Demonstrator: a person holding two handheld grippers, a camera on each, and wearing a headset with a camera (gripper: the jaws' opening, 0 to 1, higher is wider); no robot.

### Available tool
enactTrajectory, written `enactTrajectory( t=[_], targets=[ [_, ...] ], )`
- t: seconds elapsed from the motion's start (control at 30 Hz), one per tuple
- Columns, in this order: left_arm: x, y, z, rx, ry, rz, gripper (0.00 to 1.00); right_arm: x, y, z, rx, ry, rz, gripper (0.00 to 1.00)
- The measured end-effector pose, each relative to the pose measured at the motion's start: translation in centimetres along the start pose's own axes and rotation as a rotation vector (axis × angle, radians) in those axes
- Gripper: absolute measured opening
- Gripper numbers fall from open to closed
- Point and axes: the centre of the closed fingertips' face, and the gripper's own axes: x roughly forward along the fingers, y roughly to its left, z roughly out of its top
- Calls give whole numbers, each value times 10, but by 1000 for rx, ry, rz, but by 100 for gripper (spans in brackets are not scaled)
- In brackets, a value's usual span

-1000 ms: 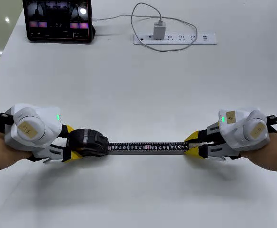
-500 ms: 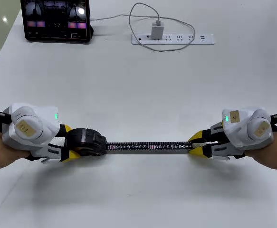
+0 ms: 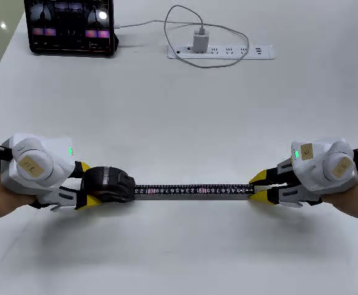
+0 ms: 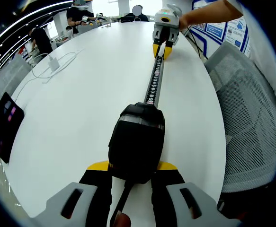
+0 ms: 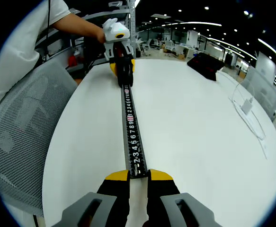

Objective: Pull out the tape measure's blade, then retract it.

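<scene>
The tape measure lies on its side on the near left part of the white table. Its black case sits between the yellow-tipped jaws of the left gripper, which are closed against its two sides. In the left gripper view the case stands just ahead of that gripper, touching both pads.

The blade is drawn out of the case and runs flat along the table to the right, numbers facing up. Its free end sits between the tips of the right gripper, whose jaws are nearly together and pinch that end. The right gripper view shows the blade reaching from its own gripper straight away to the case at the far end.

A hand holds each gripper, left and right, at the table's near edge.

Far across the table, a dark tablet with a lit screen stands at the left. To its right lies a white power strip with a charger plugged in and a looped cable. A grey mesh chair stands beside the table.
</scene>
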Motion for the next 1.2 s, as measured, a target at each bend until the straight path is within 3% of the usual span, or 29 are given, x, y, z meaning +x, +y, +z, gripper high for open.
enactTrajectory(
  t=[0.37,1.0,1.2],
  targets=[
    [0,0,1,1,4,6,27,-2,1,-3,25,18,-1,10],
    [0,-1,2,10,18,8,28,-1,0,-5,-10,72,-5,12],
    [-1,-1,3,-6,16,0,28,-1,2,-5,1,75,-2,17]
  ],
)
